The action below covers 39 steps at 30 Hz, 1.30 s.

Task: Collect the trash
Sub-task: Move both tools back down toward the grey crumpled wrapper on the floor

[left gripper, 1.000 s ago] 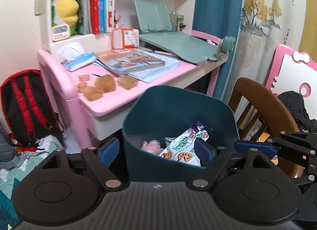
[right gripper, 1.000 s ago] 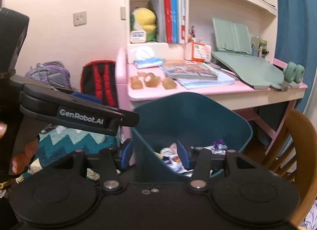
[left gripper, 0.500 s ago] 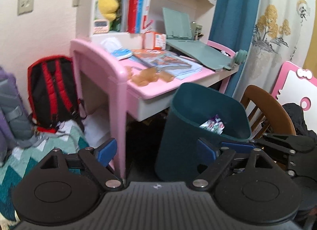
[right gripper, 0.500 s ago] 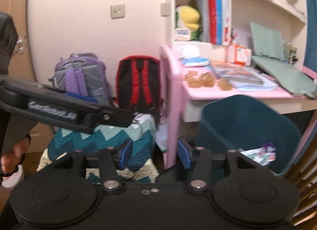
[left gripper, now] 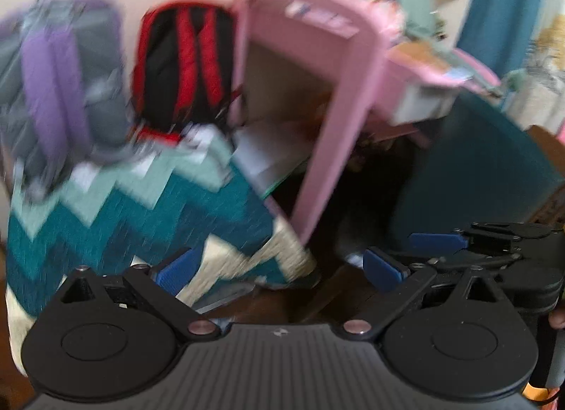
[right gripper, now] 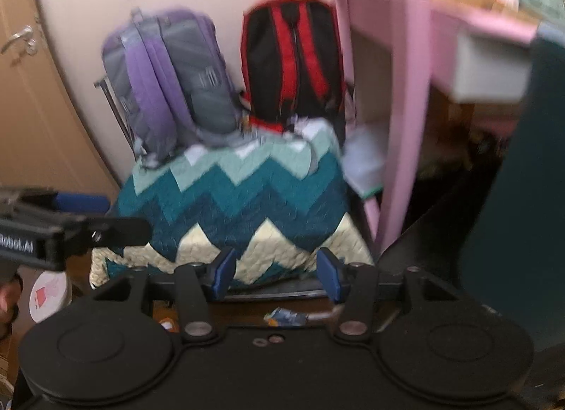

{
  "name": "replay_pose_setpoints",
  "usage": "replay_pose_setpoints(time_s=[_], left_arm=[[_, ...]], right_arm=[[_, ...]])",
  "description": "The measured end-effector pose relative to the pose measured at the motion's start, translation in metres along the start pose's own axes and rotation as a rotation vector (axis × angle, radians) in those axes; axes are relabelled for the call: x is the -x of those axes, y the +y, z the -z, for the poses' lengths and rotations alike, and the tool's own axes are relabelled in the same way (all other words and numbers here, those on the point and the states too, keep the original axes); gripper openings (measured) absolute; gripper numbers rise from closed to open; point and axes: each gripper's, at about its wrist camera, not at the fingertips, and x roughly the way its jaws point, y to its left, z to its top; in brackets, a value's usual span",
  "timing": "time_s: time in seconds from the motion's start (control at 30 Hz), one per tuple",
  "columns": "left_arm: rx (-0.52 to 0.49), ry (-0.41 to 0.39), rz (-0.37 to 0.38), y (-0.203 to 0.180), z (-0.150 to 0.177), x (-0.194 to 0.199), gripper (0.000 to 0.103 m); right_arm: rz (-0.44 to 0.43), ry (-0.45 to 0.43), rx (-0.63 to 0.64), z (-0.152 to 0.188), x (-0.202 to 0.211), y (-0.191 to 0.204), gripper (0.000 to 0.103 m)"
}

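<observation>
The teal trash bin (left gripper: 469, 170) stands on the floor at the right, beside the pink desk (left gripper: 339, 99); it fills the right edge of the right wrist view (right gripper: 522, 198). My left gripper (left gripper: 279, 265) is open and empty, low over the floor. My right gripper (right gripper: 275, 270) is open and empty; it also shows in the left wrist view (left gripper: 438, 242). A small crumpled wrapper (right gripper: 284, 316) lies on the dark floor just below the right gripper's fingers. Both views are blurred.
A teal and cream zigzag blanket (right gripper: 243, 205) covers something low in front. A purple-grey backpack (right gripper: 166, 82) and a red-black backpack (right gripper: 293, 60) lean on the wall. A white round lid (right gripper: 49, 295) lies at left. The desk leg (right gripper: 406, 127) stands close.
Both grippers have swung down and left, away from the bin's opening toward the floor. The bin's contents have dropped out of view; the blanket and backpacks now fill the middle.
</observation>
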Motion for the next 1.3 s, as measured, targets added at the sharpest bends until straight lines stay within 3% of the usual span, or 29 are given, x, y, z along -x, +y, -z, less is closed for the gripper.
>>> replay_pose_setpoints(time_s=[0.23,0.47,0.6,0.8,0.93,1.1,1.3], left_arm=[[0.104,0.073,-0.041,0.072,0.055,-0.079,0.102],[0.131,0.167,-0.071,0.115,0.106,-0.145,0.102],[0.102,0.234,-0.092,0.132,0.131,-0.183,0.102],[0.021,0.313,-0.116,0.151,0.163,-0.228,0.102],[-0.033,0.366,-0.121,0.155,0.183,-0.246,0.102],[-0.006,0.416,-0.132,0.168,0.202,-0.252,0.102],[0.033,0.413,-0.143,0.18,0.204,-0.253,0.102]], right_arm=[[0.012,0.124,-0.047,0.032,-0.09,-0.013,0.051],[0.045,0.225,-0.079,0.058,-0.153,-0.038,0.051],[0.042,0.27,-0.089,0.08,-0.191,-0.037,0.051],[0.054,0.408,-0.148,0.128,-0.255,-0.021,0.05],[0.039,0.45,-0.059,0.137,-0.283,-0.002,0.05],[-0.004,0.514,-0.002,0.151,-0.321,0.01,0.05],[-0.024,0.529,0.227,0.153,-0.367,0.025,0.05]])
